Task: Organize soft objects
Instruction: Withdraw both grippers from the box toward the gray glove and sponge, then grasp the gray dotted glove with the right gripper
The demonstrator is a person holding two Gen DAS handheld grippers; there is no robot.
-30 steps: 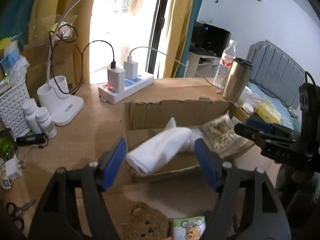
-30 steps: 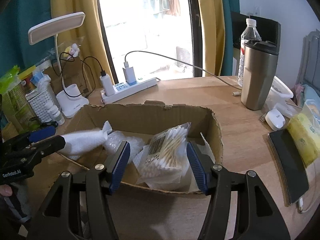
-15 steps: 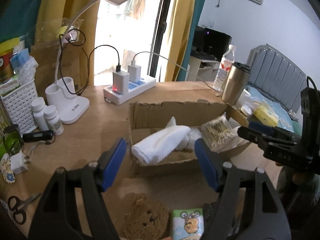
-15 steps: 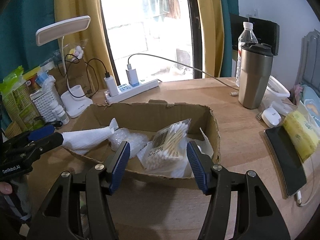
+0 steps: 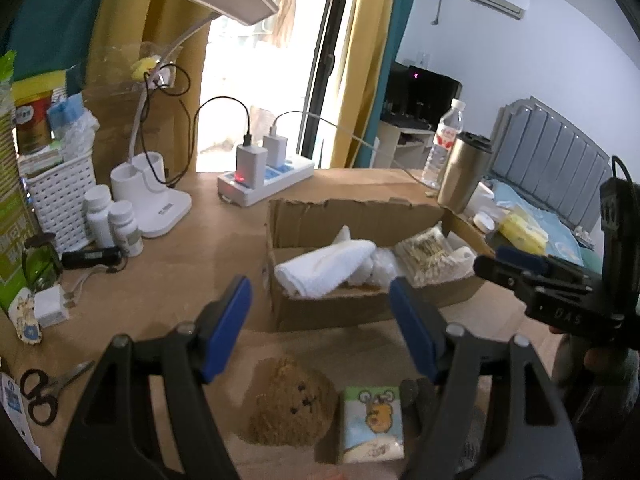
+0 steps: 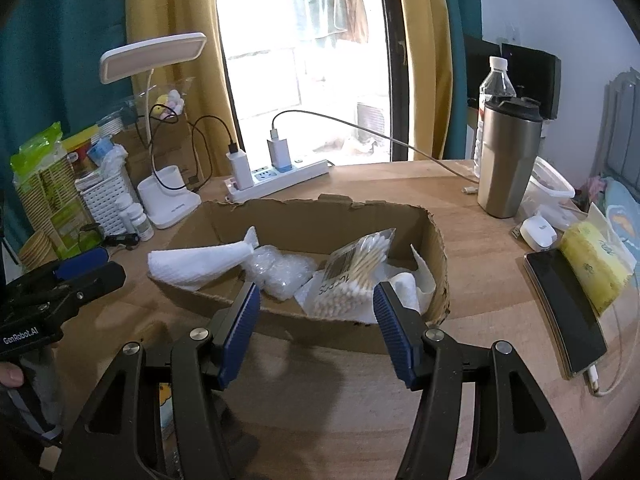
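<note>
A cardboard box (image 5: 352, 216) (image 6: 320, 216) on the wooden desk holds a rolled white towel (image 5: 326, 266) (image 6: 200, 262) draped over its left rim, a bubble-wrap lump (image 6: 280, 270) and a bag of cotton swabs (image 5: 428, 254) (image 6: 356, 272). A brown plush bear (image 5: 290, 400) and a tissue pack with a cartoon print (image 5: 372, 418) lie on the desk in front of the box. My left gripper (image 5: 320, 328) is open and empty above them. My right gripper (image 6: 316, 330) is open and empty at the box's near wall.
Behind the box are a power strip with chargers (image 5: 266, 178), a white lamp base (image 5: 156, 196), pill bottles (image 5: 114, 220) and a white basket (image 5: 60, 196). A steel tumbler (image 6: 508, 156), water bottle (image 6: 494, 92), phone (image 6: 564, 308) and yellow pack (image 6: 592, 264) stand right. Scissors (image 5: 44, 392) lie near left.
Both grippers have drawn back from the box, so it looks smaller and farther. The bear and tissue pack show more fully under the left gripper. The towel stays in the box.
</note>
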